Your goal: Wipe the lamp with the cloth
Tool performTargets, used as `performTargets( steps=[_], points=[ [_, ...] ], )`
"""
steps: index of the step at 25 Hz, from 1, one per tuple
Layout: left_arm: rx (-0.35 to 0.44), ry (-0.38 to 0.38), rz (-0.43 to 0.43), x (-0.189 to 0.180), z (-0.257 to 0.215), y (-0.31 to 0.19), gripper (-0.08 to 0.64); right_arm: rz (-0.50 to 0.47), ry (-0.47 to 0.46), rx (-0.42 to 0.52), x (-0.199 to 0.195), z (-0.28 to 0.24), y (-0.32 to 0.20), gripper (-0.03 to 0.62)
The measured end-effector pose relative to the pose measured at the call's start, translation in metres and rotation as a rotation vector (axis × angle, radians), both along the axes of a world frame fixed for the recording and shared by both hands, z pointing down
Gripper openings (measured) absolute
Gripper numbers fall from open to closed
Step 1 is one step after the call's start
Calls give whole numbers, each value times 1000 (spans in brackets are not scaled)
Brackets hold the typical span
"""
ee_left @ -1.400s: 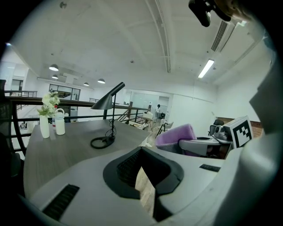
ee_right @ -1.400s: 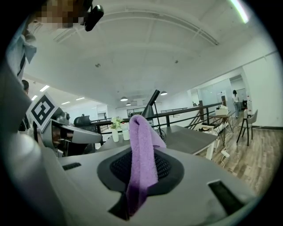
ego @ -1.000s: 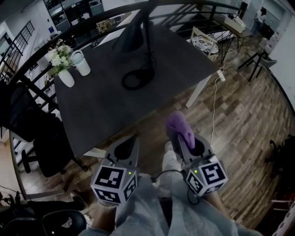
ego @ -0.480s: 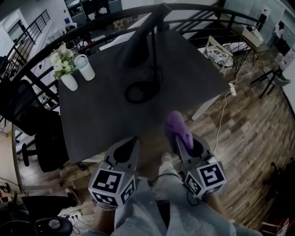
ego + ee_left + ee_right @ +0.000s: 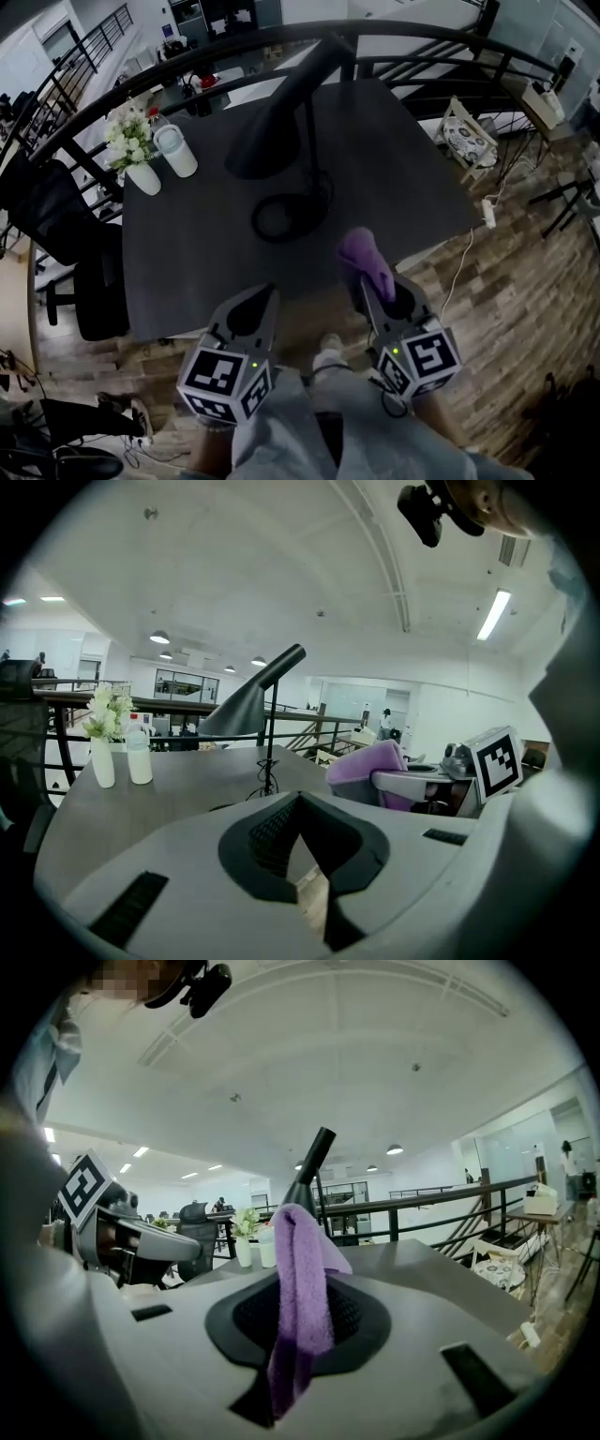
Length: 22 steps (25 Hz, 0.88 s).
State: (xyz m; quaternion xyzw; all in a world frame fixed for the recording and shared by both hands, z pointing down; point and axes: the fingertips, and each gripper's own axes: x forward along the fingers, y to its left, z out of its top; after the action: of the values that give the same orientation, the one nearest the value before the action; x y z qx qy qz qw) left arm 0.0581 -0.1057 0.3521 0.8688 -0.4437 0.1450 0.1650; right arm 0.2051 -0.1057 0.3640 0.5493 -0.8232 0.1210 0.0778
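A black desk lamp [image 5: 272, 141] stands on the dark table [image 5: 187, 253], its ring base [image 5: 281, 217] toward the middle and its shade tilted to the left. In the left gripper view the lamp [image 5: 240, 714] rises beyond the jaws. My right gripper [image 5: 367, 281] is shut on a purple cloth [image 5: 364, 258], which sticks up from the jaws [image 5: 302, 1269] over the table's near edge. My left gripper [image 5: 266, 292] is beside it, jaws together with nothing in them [image 5: 300, 803]. Both grippers are well short of the lamp.
A white vase of flowers [image 5: 131, 155] and a white cup [image 5: 178, 150] stand at the table's far left. A black office chair [image 5: 66, 244] is left of the table. A dark railing [image 5: 234, 47] runs behind it. A white chair [image 5: 469, 136] and a floor cable [image 5: 469, 246] lie to the right.
The table and lamp have drawn closer in the head view, and both grippers now reach the table's near edge. The cloth stays in the right gripper.
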Motion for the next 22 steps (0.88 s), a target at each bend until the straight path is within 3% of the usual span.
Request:
performTargets(
  steps=[11, 22],
  points=[
    [20, 19, -111, 39, -8, -46, 14, -56, 17, 115, 43, -39, -81, 55],
    [24, -6, -166, 18, -13, -64, 14, -46, -18, 235, 32, -92, -145, 57]
  ],
)
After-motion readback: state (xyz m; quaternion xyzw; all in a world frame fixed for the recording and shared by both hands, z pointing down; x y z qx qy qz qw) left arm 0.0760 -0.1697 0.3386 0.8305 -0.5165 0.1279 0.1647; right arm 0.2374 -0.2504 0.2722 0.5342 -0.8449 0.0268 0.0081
